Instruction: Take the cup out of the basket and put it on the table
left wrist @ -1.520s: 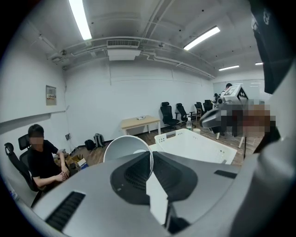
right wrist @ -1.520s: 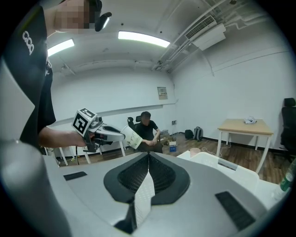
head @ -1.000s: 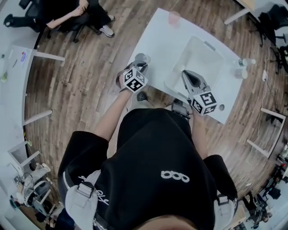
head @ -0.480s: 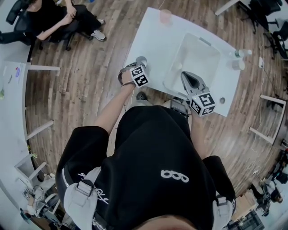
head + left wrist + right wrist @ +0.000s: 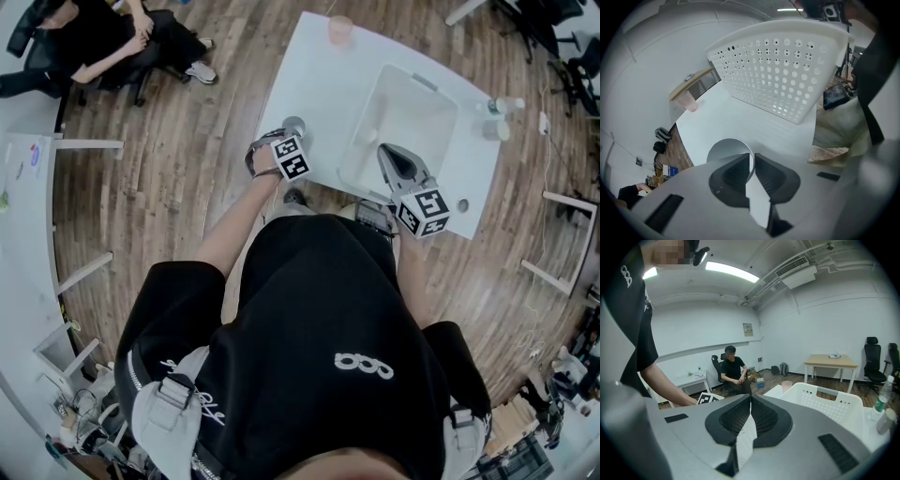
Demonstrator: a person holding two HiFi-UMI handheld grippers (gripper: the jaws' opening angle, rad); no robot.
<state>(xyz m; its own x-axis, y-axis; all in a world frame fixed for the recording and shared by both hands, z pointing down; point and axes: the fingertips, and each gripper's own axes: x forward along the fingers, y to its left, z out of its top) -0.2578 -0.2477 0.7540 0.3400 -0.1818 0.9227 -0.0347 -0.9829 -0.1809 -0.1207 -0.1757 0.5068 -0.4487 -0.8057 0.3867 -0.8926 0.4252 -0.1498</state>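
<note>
Cup (image 5: 723,152) on table (image 5: 740,117), left fingers (image 5: 732,180) pinching rim

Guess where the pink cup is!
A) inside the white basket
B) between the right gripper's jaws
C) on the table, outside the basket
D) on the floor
C: the pink cup stands on the table at its far edge, apart from the basket.
</note>
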